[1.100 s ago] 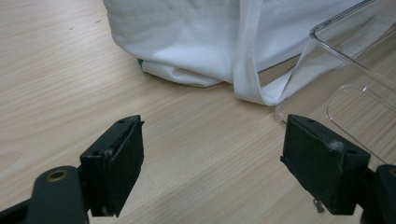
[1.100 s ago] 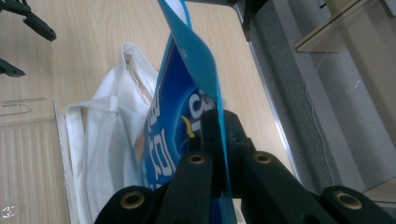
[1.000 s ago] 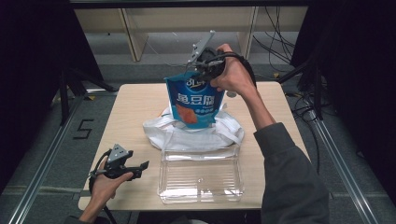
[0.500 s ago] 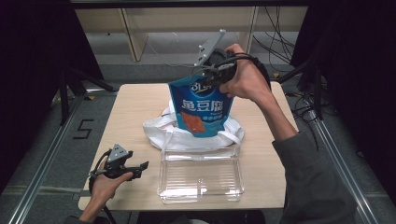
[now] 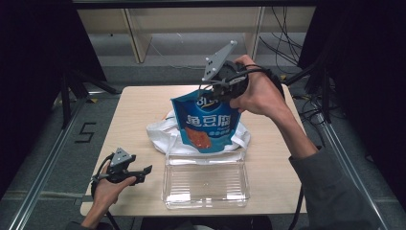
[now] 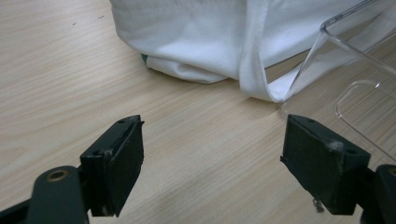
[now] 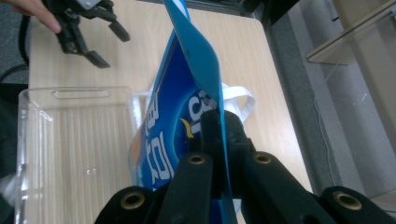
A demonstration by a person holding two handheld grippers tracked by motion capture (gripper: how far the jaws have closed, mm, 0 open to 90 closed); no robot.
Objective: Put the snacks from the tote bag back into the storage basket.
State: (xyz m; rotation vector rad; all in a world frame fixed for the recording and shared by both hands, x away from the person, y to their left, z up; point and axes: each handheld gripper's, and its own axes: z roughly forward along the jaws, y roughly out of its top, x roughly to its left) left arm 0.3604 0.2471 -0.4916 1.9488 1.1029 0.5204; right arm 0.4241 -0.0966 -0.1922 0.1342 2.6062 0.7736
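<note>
left gripper (image 5: pixel 143 171): near table edge, resting low on the wood, jaws wide apart with nothing between them.
clear tray (image 5: pixel 206 184): just right of it, at the near edge of the table (image 5: pixel 139 110).
white bag (image 5: pixel 160 136): behind the tray, touching its far rim.
blue pouch (image 5: pixel 206 125): hanging upright above the bag and the tray's far rim.
right gripper (image 5: pixel 218 91): raised, jaws pinched tight on the pouch's top edge.

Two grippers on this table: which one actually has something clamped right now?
The right gripper: its jaws are shut on the top edge of the blue snack pouch, lifted above the white bag. The left gripper sits open, jaws empty.
</note>
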